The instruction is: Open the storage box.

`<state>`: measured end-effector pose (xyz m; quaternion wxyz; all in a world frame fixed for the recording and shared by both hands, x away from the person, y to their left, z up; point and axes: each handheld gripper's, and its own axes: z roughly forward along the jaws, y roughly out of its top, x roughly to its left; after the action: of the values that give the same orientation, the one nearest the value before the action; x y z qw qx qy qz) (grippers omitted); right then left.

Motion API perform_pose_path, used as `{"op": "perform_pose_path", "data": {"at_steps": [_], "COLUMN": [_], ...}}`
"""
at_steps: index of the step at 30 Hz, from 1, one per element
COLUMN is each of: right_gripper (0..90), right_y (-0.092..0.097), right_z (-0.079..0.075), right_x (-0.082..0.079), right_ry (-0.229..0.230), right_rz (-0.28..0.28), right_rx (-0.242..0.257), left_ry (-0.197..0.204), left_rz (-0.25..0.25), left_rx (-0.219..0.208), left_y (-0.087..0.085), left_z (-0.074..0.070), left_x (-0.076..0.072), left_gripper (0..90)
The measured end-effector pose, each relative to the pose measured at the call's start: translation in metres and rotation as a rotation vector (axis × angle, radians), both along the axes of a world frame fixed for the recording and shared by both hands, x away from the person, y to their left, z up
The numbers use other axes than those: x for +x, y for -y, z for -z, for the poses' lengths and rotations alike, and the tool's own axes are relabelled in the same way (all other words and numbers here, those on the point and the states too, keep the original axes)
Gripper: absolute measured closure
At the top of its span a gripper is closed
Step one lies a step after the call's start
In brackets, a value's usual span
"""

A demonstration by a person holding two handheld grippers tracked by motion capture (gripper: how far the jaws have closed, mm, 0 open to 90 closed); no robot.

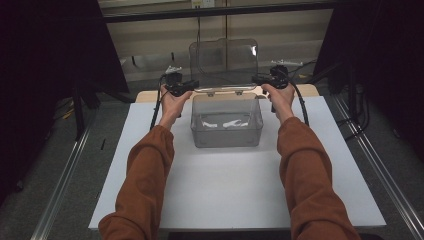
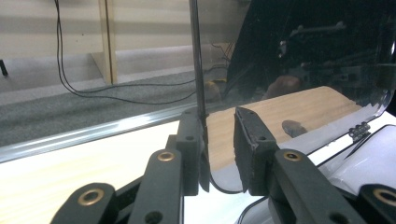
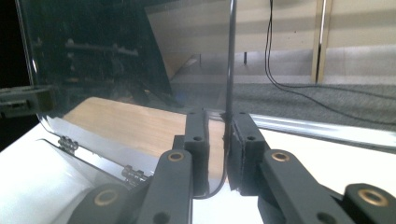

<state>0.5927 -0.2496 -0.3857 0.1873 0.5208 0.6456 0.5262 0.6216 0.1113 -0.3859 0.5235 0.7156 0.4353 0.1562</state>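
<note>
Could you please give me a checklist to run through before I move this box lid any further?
1. Right gripper shut on the lid edge: ok.
2. Left gripper shut on the opposite lid edge: ok; firm contact of both pads: cannot tell.
3. Lid standing open, roughly upright: ok.
4. Hinges fully engaged: cannot tell.
5. Box sitting flat on the table: ok.
</note>
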Motion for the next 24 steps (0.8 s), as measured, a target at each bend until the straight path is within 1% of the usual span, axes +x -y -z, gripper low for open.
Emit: {"op": "perform_pose_path", "data": {"at_steps": [5,8,11,12,13,16,18,20,22,24], "right_gripper": [78.9,78.7,78.5,78.5,78.5,78.2,77.1,76.7,76.6,76.2], "right_y": [0.0,-0.001,-0.0006,-0.0004,0.0001,0.0011,-0.0001,-0.0009,-0.0002,0.0002], "right_z": [0.0007,0.0005,0.0012,0.0018,0.0027,0.0042,0.0047,0.0051,0.0064,0.0083], "right_x": [0.0017,0.0029,0.0042,0.0045,0.005,0.006,0.0067,0.0072,0.008,0.0092], "right_ry": [-0.02,-0.026,-0.035,-0.037,-0.044,-0.055,-0.056,-0.067,-0.085,-0.093], "right_rz": [0.01,0.014,0.016,0.016,0.017,0.017,0.02,0.028,0.029,0.032], "right_rx": [0.017,0.011,0.017,0.021,0.036,0.048,0.034,0.031,0.047,0.056], "left_ry": [-0.021,-0.03,-0.032,-0.034,-0.035,-0.041,-0.047,-0.054,-0.064,-0.073], "left_rz": [-0.009,-0.012,-0.013,-0.01,-0.009,-0.011,-0.009,-0.008,-0.012,-0.013], "left_rx": [-0.012,-0.017,-0.013,-0.003,0.001,0.006,0.022,0.016,0.01,0.011], "left_y": [0.0005,0.0002,0.001,0.0009,0.0014,0.0021,0.0036,0.0033,0.0034,0.0035], "left_z": [0.0016,0.0037,0.0045,0.0046,0.0046,0.0053,0.0059,0.0071,0.0079,0.0086], "left_x": [0.0016,0.0024,0.003,0.0033,0.0034,0.0041,0.0047,0.0055,0.0059,0.0065], "left_gripper": [72.2,71.3,70.4,70.2,69.7,68.6,67.1,65.6,65.3,64.7]}}
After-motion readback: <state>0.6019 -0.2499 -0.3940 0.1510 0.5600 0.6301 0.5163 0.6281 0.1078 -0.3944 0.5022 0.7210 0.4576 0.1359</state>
